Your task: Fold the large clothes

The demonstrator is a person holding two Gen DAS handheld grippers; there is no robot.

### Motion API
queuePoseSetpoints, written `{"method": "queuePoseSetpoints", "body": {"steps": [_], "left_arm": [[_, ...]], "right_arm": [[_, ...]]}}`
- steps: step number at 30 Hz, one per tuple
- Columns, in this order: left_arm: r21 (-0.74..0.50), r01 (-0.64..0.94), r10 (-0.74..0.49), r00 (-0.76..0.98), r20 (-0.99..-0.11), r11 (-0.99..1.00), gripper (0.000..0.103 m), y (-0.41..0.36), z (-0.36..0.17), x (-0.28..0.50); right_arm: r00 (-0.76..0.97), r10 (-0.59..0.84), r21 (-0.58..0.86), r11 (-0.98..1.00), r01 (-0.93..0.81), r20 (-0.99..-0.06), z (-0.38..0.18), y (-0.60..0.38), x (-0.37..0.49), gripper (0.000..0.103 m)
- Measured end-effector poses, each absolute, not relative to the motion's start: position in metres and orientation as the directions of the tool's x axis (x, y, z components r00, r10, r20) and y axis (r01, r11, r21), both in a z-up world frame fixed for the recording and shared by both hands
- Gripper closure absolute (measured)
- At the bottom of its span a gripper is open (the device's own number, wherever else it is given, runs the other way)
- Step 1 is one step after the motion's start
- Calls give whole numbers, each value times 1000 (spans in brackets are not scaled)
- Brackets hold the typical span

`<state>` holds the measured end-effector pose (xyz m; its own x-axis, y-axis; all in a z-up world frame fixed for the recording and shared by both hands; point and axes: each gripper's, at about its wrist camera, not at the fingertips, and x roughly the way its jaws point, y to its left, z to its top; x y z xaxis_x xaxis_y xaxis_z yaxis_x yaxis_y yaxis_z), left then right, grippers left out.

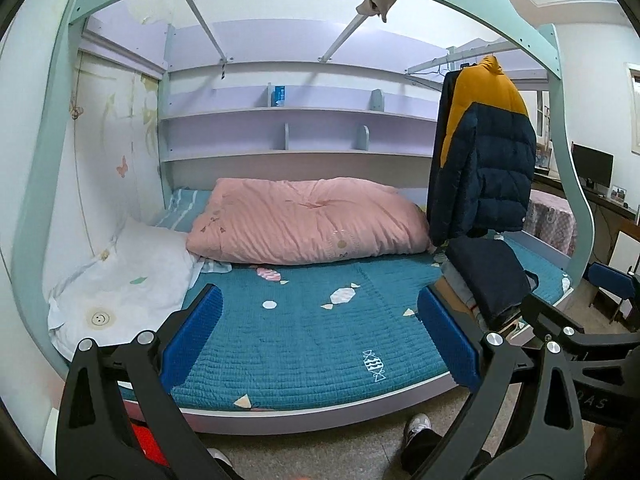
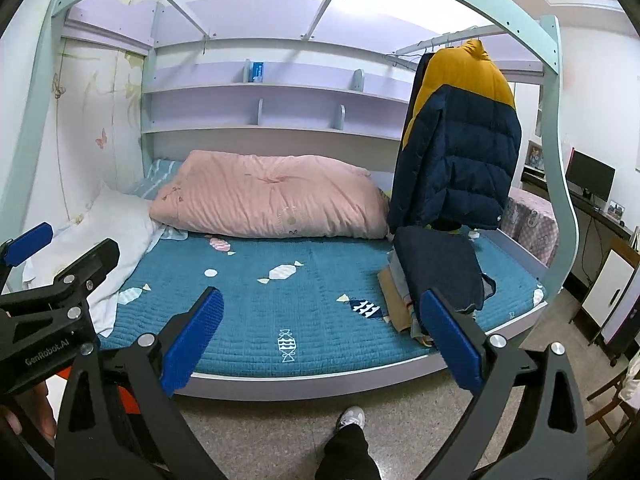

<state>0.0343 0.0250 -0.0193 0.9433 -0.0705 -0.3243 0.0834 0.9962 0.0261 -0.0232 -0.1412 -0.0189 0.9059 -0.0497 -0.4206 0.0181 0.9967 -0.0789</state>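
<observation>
Both tongs, left gripper [image 1: 320, 332] and right gripper [image 2: 320, 336], gape wide and empty before the bed [image 2: 320, 376]. Beyond, at its right end, the puffer jacket [image 2: 460, 152] hangs lengthwise from a rail, nearer the right hand, above folded clothes [image 2: 436, 268].

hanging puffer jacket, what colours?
Mustard yellow top, navy blue below: puffer jacket, clearest in the right wrist view.

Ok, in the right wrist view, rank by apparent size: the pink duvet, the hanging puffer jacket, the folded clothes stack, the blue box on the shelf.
1. pink duvet
2. hanging puffer jacket, though it hangs nearer the camera
3. folded clothes stack
4. blue box, far back on the shelf
</observation>
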Motion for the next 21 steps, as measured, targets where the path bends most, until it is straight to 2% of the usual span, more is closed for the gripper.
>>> {"method": "queuePoseSetpoints", "body": {"steps": [21], "left_arm": [[35,74,-59,946,-319,997,5,22,-19,35]], "right_arm": [[909,-46,-70,997,19,-414,-19,-139,-28,8]]}}
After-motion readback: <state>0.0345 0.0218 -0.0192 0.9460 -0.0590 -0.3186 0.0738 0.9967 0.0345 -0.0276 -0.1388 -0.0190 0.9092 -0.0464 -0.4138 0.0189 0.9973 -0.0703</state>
